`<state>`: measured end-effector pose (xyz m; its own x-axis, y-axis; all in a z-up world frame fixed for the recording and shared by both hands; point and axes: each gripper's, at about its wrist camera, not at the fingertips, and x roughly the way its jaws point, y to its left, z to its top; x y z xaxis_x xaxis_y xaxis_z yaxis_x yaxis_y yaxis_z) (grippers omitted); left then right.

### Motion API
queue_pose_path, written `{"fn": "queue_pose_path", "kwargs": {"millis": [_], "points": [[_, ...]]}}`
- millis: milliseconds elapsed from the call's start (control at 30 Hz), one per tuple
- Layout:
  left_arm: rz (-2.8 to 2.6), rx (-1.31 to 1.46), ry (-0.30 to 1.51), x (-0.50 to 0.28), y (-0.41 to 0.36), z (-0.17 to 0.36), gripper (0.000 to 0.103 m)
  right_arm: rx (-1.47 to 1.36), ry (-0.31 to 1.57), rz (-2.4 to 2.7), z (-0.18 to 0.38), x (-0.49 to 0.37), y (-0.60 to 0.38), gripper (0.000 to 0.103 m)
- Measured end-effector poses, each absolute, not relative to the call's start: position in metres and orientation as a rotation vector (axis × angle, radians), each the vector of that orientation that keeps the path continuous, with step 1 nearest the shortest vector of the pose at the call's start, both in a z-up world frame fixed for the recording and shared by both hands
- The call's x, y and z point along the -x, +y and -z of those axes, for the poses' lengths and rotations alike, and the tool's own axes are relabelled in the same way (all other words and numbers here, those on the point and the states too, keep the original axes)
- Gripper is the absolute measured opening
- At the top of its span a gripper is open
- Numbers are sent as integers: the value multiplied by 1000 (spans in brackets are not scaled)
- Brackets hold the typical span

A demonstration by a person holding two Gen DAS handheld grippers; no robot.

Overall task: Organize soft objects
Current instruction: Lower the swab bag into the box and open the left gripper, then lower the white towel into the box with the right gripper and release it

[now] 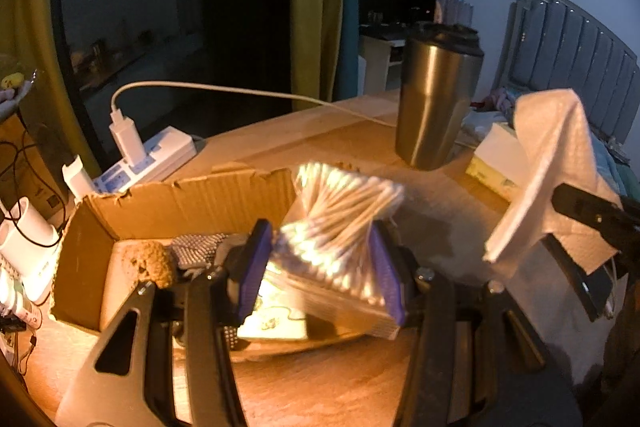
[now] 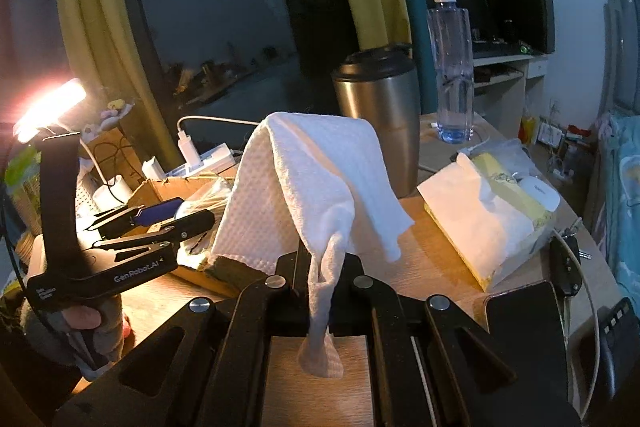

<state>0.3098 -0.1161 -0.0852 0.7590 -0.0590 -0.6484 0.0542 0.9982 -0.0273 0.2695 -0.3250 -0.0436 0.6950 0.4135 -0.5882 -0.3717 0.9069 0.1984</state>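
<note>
While the left gripper [image 1: 324, 267] clamps a pack of cotton swabs [image 1: 340, 223] over the cardboard box [image 1: 184, 199], the right gripper [image 2: 320, 267] pinches a white cloth [image 2: 308, 179], jaws fully closed.

Dim, warm lamp [image 2: 48, 107] glare, fisheye blur

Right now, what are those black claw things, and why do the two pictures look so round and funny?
They are hand-held grabbers, one in each of a person's hands, each with a wide round-eye camera looking along its fingers. One picture comes from the left gripper, which squeezes a clear pack of cotton swabs over a cardboard box. The other comes from the right gripper, shut on a white paper towel. On the wooden table stand a steel tumbler, a water bottle and a tissue pack.
</note>
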Motion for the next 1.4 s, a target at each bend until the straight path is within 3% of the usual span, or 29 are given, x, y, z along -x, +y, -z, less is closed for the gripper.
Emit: {"fn": "queue_pose_path", "kwargs": {"millis": [600,667,867,1400], "points": [[43,7,788,-325,-112,102,57,-75,693,-454,52,-279,-319,6],[61,10,775,-320,-110,97,68,-68,691,-452,50,-278,-315,6],[91,37,726,-302,-98,79,72,-42,677,-455,41,-273,-299,6],[72,108,594,-255,-35,41,73,63,639,-496,13,-263,-232,6]]}}
